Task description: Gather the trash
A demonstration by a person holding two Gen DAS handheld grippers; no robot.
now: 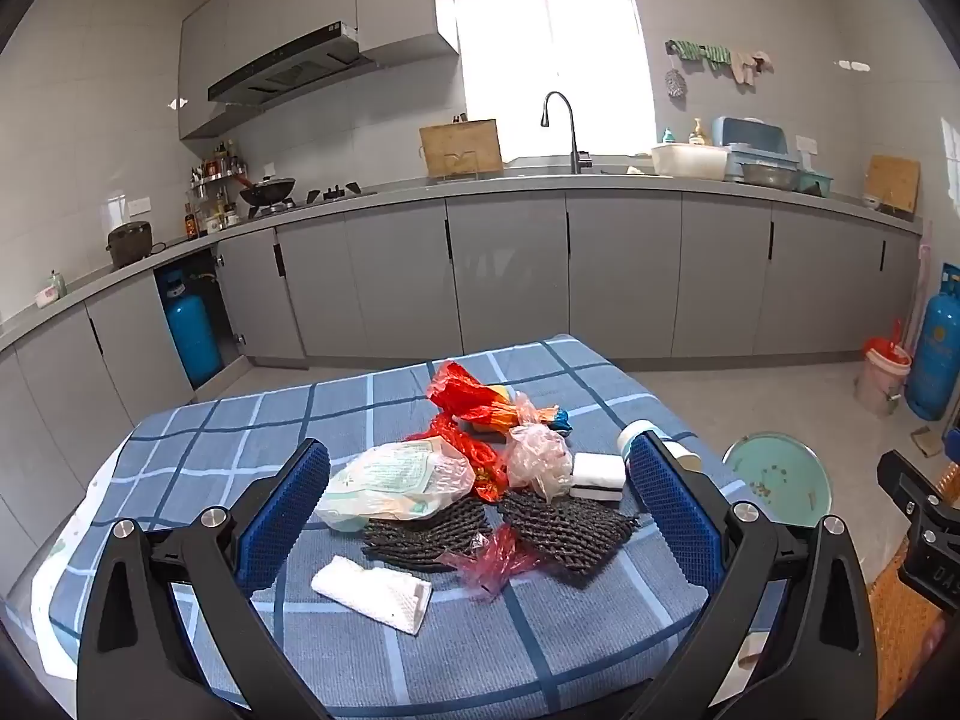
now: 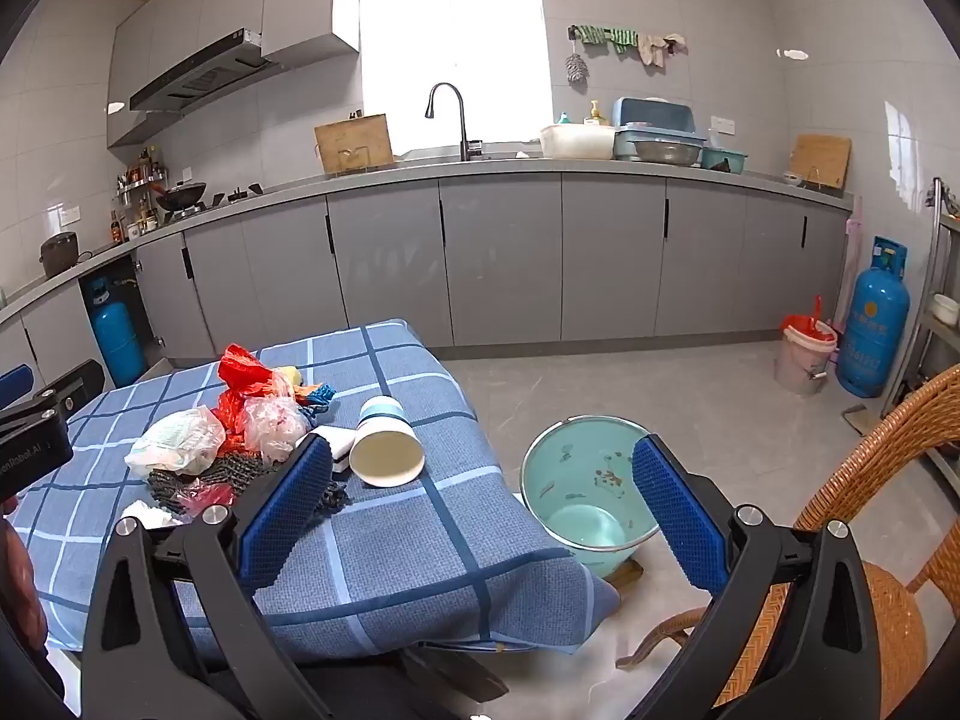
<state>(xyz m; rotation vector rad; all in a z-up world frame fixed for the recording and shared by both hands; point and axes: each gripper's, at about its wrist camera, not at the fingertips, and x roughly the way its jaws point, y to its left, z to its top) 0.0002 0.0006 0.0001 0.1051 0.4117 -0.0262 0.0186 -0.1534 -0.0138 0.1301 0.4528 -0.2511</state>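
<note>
A pile of trash lies on the blue checked tablecloth [image 1: 240, 450]: a red plastic bag [image 1: 465, 393], a pale printed bag [image 1: 396, 480], a pink clear bag [image 1: 537, 459], two dark foam nets [image 1: 564, 525], crumpled white tissue [image 1: 375, 591], a white folded piece [image 1: 597, 476] and a paper cup [image 2: 387, 444] lying on its side. My left gripper [image 1: 480, 504] is open, empty, just short of the pile. My right gripper [image 2: 483, 501] is open and empty, over the table's right edge, near the cup. A teal bucket [image 2: 576, 480] stands on the floor beside the table.
A wicker chair [image 2: 888, 540] stands at the right. A blue gas cylinder [image 2: 873, 318] and a small lined bin [image 2: 804, 354] stand by the far wall. Grey kitchen cabinets [image 2: 504, 258] run along the back.
</note>
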